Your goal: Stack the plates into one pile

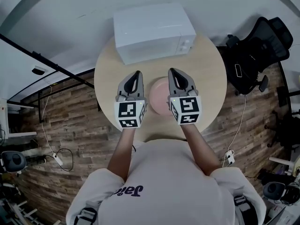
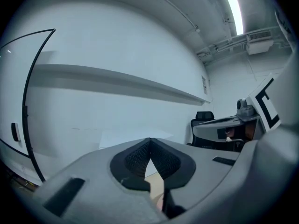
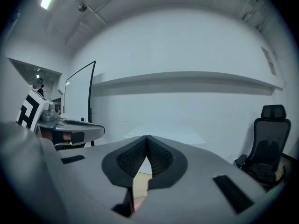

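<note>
Currently in hand: judging by the single pink round shape on the table, the stacking looks finished or close to it; both grippers hang above the tabletop with nothing in them.
Pink plates [image 1: 159,97]: near the table's middle, a little toward 6 o'clock, seen between the two grippers; partly covered, so I cannot count them or tell whether more than one is there.
Left gripper [image 1: 137,74]: at 9 o'clock of the plates, jaws pressed together on nothing.
Right gripper [image 1: 172,71]: at 3 o'clock of the plates, jaws likewise closed and empty.
Next move: if a plate lies hidden elsewhere, it calls for spread jaws and a descent to its rim; otherwise, nothing more.
Table [image 1: 211,78]: round, pale wood-look top, smooth and matt.
Microwave [image 1: 152,29]: white box with rounded corners, at 12 o'clock on the table.
Pads [image 2: 139,157]: black, finely ribbed, set in smooth grey shells that taper to a point.
Plate finish: flat disc, soft pink, apparently smooth; likely slippery at the rim.
Floor [image 1: 70,121]: brown mixed-tone planks.
</note>
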The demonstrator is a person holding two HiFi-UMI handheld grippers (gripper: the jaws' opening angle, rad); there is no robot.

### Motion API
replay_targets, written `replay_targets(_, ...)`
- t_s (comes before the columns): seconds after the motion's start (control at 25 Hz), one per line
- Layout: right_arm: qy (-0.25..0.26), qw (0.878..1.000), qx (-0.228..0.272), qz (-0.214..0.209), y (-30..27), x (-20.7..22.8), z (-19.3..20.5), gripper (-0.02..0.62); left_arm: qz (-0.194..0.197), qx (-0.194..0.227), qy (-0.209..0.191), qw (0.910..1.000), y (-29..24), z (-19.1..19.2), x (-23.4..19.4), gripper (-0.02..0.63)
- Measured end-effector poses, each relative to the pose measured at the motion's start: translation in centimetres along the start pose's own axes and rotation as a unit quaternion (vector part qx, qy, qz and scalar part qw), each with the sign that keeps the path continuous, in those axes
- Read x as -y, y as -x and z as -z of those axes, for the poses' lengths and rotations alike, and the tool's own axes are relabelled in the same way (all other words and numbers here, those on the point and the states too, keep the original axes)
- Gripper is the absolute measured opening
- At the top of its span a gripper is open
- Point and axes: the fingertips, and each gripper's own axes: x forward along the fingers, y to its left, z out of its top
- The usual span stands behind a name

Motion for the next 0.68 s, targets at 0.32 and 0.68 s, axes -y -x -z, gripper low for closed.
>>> replay_targets(0.32,-0.006,1.0,0.0,-0.004,0.6,0.9,0.1,0.014,0.01,0.002,0.001,0.9999,-0.6,0.1,1.9,0.015)
replay_targets(0.68,-0.008,1.0,-0.003,-0.007,2.5,0.4,0.6,0.014,0.007,-0.013,0.003,0.9999,0.9,1.4,3.0,0.015)
